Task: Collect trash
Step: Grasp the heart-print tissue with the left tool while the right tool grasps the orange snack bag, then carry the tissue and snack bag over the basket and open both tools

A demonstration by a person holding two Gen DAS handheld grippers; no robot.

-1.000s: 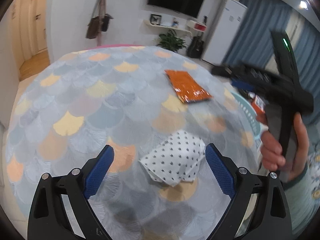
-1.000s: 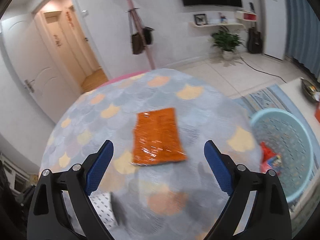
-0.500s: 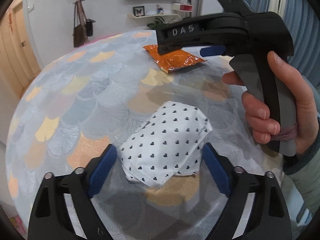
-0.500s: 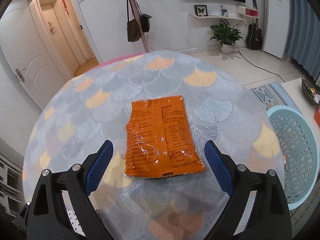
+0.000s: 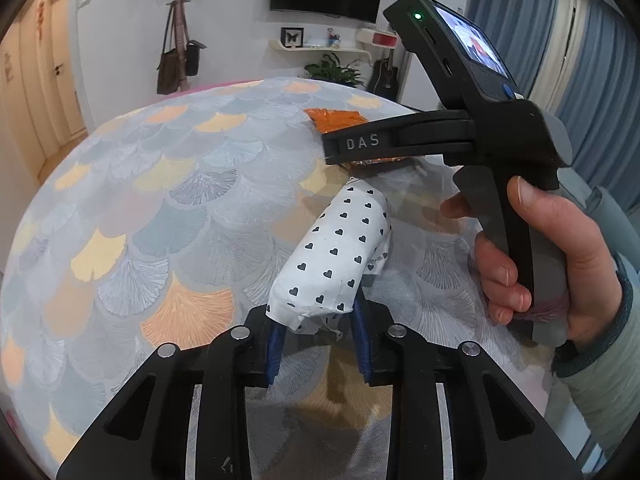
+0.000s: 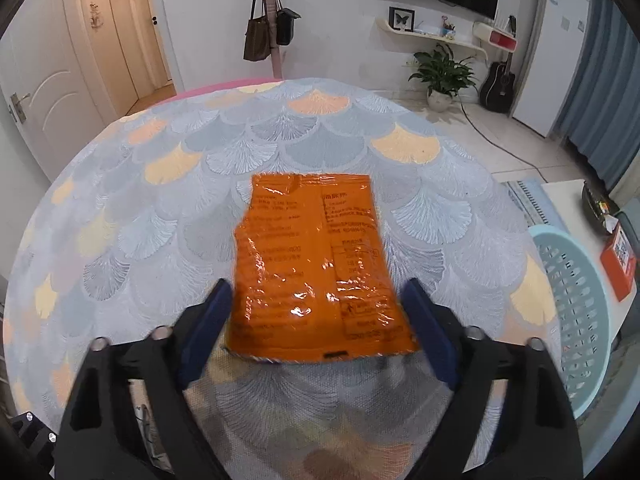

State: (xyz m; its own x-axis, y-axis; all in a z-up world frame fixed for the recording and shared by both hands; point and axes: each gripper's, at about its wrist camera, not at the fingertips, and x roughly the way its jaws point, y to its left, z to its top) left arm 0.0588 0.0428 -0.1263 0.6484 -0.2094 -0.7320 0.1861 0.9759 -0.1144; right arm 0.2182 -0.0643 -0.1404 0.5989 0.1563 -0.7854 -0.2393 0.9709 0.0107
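- Wrapper [image 5: 340, 256], white with black hearts, sits pinched between my left gripper [image 5: 320, 340] pads; jaws closing on its near end, the rest lying on the tablecloth [image 5: 160, 200].
- Orange packet [image 6: 316, 268] lies flat between my right gripper [image 6: 316, 328] fingers; jaws closing, pads still apart from its edges.
- Blue basket [image 6: 576, 320] stands beside the table, right.

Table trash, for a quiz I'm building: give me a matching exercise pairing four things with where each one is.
Things:
1. heart-print wrapper
2. orange packet
3. pale blue basket
4. potted plant

Places:
A. on the floor by the far wall
B. pinched in the left gripper
C. beside the table
D. flat on the table, between the right gripper's closing fingers

Pairs: 1-B, 2-D, 3-C, 4-A
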